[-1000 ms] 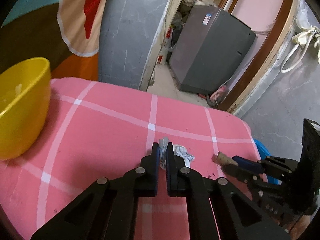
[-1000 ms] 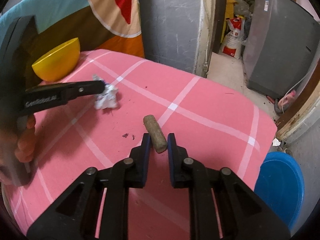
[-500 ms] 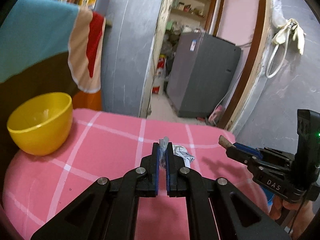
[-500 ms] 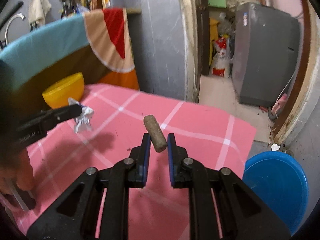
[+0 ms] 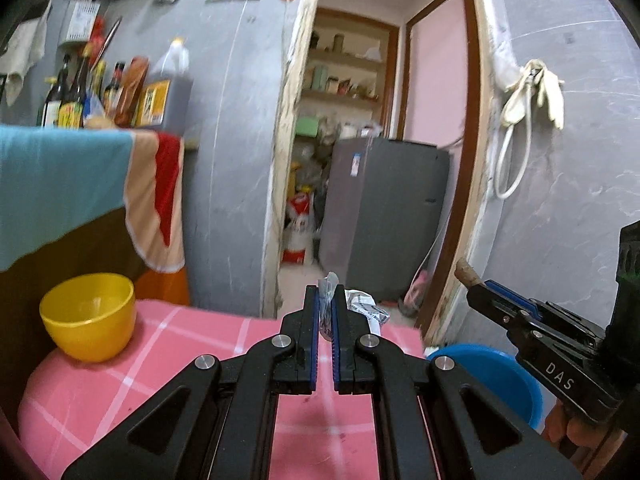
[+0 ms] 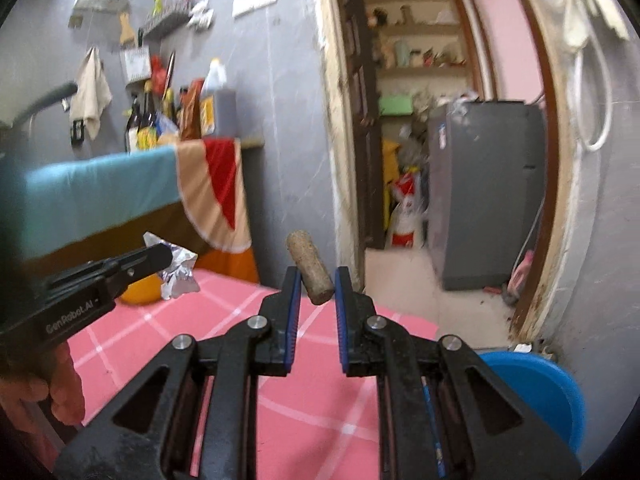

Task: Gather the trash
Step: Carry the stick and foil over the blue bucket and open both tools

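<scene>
My left gripper is shut on a crumpled silver-white wrapper and holds it high above the pink checked tablecloth. The wrapper also shows in the right wrist view. My right gripper is shut on a brown cork and holds it above the table. The cork also shows in the left wrist view, at the tip of the right gripper. A blue bin stands on the floor, right of the table, below and to the right of both grippers.
A yellow bowl sits on the table's far left. A cloth-draped counter with bottles stands behind it. A grey wall, a doorway and a grey fridge lie ahead.
Both grippers have risen well above the table with the wrapper and the cork in them. The views now look level, towards the doorway. The blue bin has come into the left wrist view.
</scene>
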`<state>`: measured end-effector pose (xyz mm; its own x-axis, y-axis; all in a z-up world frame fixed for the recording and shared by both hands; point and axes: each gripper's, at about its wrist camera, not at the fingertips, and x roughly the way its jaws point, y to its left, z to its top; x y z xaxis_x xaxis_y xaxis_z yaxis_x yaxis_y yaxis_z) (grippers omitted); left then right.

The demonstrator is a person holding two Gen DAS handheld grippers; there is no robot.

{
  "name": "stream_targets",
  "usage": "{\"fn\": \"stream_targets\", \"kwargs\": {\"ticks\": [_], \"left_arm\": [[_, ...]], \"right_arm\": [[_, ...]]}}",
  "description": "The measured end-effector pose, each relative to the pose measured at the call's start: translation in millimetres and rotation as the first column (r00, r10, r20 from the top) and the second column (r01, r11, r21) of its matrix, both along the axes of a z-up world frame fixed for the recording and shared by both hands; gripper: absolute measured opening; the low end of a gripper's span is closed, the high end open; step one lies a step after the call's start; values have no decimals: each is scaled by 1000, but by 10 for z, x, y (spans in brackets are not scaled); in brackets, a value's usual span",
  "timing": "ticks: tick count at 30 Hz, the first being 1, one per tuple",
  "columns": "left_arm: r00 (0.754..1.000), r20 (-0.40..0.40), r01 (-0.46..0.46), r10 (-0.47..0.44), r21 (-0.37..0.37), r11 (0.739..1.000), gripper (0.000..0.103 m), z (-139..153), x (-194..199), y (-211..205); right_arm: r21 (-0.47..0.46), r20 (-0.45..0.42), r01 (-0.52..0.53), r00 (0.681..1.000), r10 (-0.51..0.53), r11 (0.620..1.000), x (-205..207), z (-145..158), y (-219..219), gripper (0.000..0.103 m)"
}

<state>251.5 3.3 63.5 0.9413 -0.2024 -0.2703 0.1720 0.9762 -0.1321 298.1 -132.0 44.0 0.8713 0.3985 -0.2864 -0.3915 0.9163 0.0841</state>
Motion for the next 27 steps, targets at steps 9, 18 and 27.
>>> {"fn": "stream_targets", "kwargs": {"ticks": [9, 18, 27], "left_arm": [[995, 77, 59, -58, -5, 998, 3, 145, -101, -362], [986, 87, 145, -145, -3, 989, 3, 155, -71, -811], [974, 58, 221, -221, 7, 975, 3, 55, -9, -1278]], "right_arm": [[19, 115, 121, 986, -122, 993, -264, 176, -415, 16], [41, 134, 209, 968, -212, 977, -421, 181, -881, 16], [47, 104, 278, 954, -281, 960, -504, 93, -1291, 16]]}}
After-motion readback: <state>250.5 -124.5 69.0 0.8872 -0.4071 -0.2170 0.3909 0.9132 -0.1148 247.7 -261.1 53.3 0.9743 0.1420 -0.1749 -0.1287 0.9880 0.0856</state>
